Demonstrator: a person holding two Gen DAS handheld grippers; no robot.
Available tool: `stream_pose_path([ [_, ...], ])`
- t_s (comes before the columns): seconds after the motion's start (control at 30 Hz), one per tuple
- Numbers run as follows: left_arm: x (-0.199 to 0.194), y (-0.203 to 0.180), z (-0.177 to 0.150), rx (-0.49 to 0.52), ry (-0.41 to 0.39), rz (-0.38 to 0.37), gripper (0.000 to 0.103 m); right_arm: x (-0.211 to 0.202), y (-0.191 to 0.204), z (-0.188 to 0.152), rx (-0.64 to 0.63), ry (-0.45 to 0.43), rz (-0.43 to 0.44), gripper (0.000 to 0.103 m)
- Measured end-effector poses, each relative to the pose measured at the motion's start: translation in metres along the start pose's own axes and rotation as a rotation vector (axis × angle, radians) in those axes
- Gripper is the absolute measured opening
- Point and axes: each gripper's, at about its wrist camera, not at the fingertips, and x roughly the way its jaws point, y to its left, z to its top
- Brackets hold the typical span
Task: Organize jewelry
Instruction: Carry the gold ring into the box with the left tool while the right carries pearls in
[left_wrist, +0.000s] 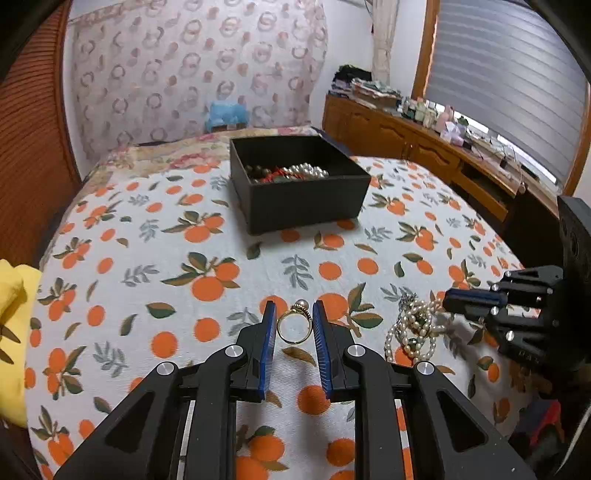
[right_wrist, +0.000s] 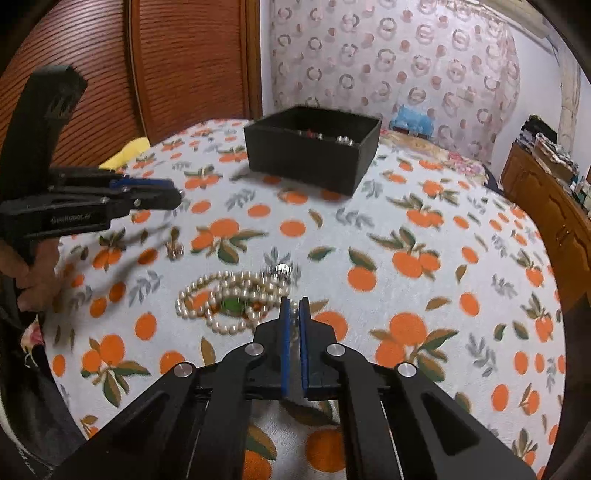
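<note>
While my left gripper (left_wrist: 294, 325) pinches the gold ring (left_wrist: 291, 326), my right gripper (right_wrist: 294, 314) clamps the pearl necklace (right_wrist: 229, 299), near the black box (right_wrist: 314, 147) on the orange-print cloth (right_wrist: 406, 221).

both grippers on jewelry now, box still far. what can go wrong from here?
1. The gold ring with a pearl sits between the left gripper pads by its thin band edges; it could twist or pop out on the way to the black open box.
2. The right gripper pinches only a few beads of the tangled white pearl necklace; lifting may drag the whole pile and snag the silver clasp.
</note>
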Motion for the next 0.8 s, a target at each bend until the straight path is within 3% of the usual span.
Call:
stream_pose_path([
  [0.8,-0.028,0.001,0.032,0.027,-0.089,0.002,0.019,-0.087,0.005,0.113,-0.125,-0.261,-0.058,0.005],
])
